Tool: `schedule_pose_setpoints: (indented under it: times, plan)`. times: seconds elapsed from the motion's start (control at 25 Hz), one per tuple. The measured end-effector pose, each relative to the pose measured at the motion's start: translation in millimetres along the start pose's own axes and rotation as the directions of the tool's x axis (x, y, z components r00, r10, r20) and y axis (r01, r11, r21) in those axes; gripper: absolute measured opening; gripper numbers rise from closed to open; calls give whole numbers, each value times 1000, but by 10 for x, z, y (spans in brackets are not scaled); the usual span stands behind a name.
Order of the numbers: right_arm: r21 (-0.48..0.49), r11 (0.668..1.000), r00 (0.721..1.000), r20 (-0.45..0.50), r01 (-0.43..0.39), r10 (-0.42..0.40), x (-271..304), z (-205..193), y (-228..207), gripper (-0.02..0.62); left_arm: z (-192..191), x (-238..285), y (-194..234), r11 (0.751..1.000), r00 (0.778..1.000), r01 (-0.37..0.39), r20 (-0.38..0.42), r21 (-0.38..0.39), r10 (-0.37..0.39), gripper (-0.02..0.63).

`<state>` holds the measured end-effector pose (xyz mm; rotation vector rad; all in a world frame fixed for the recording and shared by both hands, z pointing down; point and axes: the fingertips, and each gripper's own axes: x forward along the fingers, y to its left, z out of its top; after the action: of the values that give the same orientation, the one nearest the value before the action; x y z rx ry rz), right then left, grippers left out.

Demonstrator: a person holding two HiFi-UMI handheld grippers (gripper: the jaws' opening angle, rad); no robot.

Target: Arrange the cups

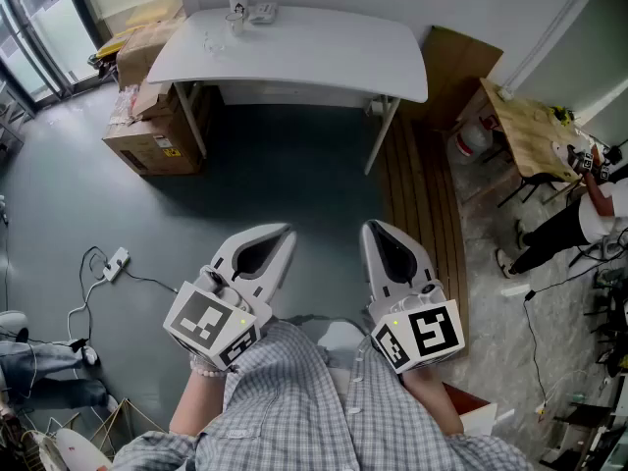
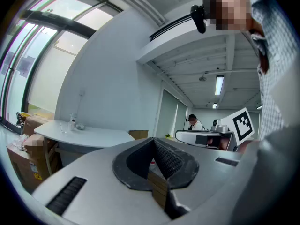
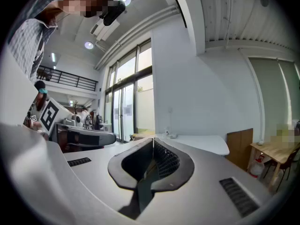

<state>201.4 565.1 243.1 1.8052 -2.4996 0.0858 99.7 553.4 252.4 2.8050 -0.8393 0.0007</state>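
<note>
The cups [image 1: 235,12] sit on the white bench [image 1: 324,62], far off at 12 o'clock. The left gripper [image 1: 283,234] and right gripper [image 1: 377,230] are low down, jaws closed, holding nothing.

Place: open office or lab space
Signs: white worktop [image 1: 324,62], cardboard boxes [image 1: 155,137], floor cables [image 1: 110,263], tall windows [image 3: 127,95]
</note>
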Motion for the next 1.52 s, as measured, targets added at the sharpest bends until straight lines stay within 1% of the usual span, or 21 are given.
schedule_pose_setpoints:
  times: [0.32,0.44,0.56,0.8,0.96,1.16,1.4,1.52]
  plan:
    - [-9,1000,1000,0,-17,17,101,29,104,23,21,-107,133,1000,1000,-19,6,-13,19,8]
    - [7,1000,1000,5,-19,19,114,45,140,23,45,-148,169,1000,1000,-22,11,-13,23,8]
    - [33,999,1000,8,-9,8,134,44,139,23,63,-188,206,1000,1000,-23,16,-9,23,8]
    - [42,999,1000,12,19,-20,194,16,272,23,32,-419,353,1000,1000,-27,10,-8,27,8]
    - [46,999,1000,-3,24,-24,214,-38,373,23,24,-544,458,999,999,-43,5,-8,43,8]
    - [57,998,1000,-27,7,-6,283,-87,420,23,70,-693,547,997,996,-83,25,-9,83,8]
    - [41,997,998,-16,-64,65,562,-65,535,23,28,-906,769,984,983,-176,47,-33,178,8]
    - [30,994,994,-11,-106,106,809,-45,585,23,45,-928,944,975,974,-217,53,-35,219,8]
